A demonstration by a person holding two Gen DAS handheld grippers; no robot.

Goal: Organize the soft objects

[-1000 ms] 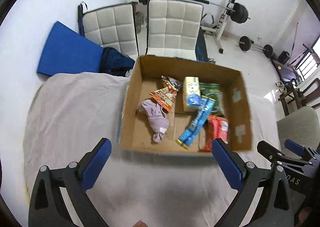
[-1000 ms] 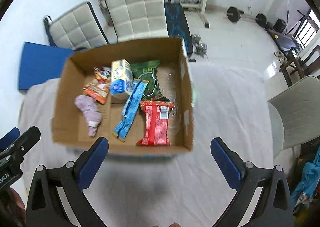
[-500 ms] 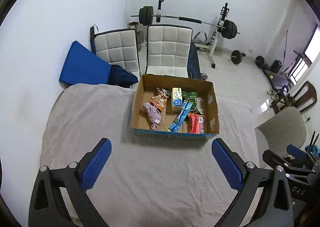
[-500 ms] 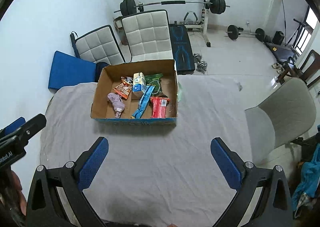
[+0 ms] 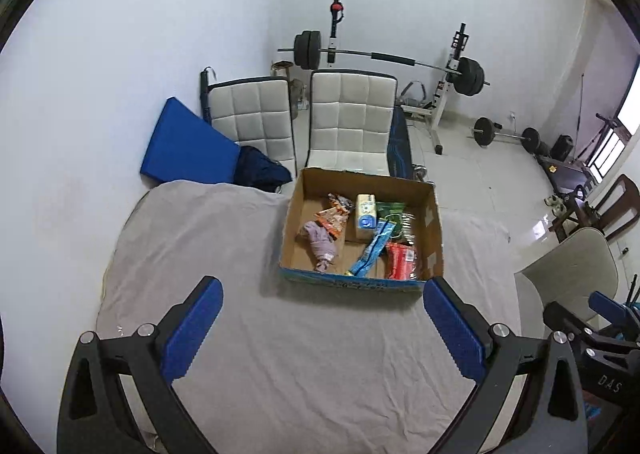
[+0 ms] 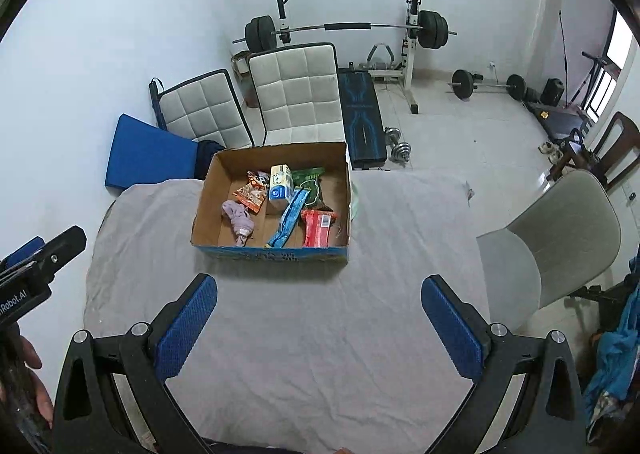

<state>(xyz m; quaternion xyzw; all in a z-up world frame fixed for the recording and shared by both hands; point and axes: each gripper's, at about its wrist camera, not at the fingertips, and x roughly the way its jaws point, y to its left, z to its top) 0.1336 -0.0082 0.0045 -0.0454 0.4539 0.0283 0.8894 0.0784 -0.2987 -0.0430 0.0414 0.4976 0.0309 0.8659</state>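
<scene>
Item 1. Tabletop (image 5: 248,366), covered in grey cloth: the largest surface we see, bare except for the box.

Item 2. Cardboard box (image 5: 434,230), open-topped, set toward the far edge. We judge it the collecting bin, since every soft thing lies inside it.

Item 3. Left tool (image 5: 318,328) and right tool (image 6: 320,324): both spread wide, both empty, hovering over the near cloth, well apart from the box.

Item 4. Contents, in falling size:
- blue sachet strip (image 5: 370,250), lying diagonally;
- red packet (image 5: 398,260), near right corner;
- lilac cloth (image 5: 320,244), bunched at the left;
- milk carton (image 5: 366,211), toward the back;
- green bag (image 5: 394,211), behind the strip;
- orange snack pouch (image 5: 332,215), beside the cloth.

Item 5. Surroundings: two quilted white chairs (image 6: 296,89) and a blue mat (image 5: 186,147) behind the tabletop, a beige chair (image 6: 560,238) to the right, a barbell rack (image 6: 414,25) by the wall. None blocks our reach; only the box's near wall stands between tools and contents.
</scene>
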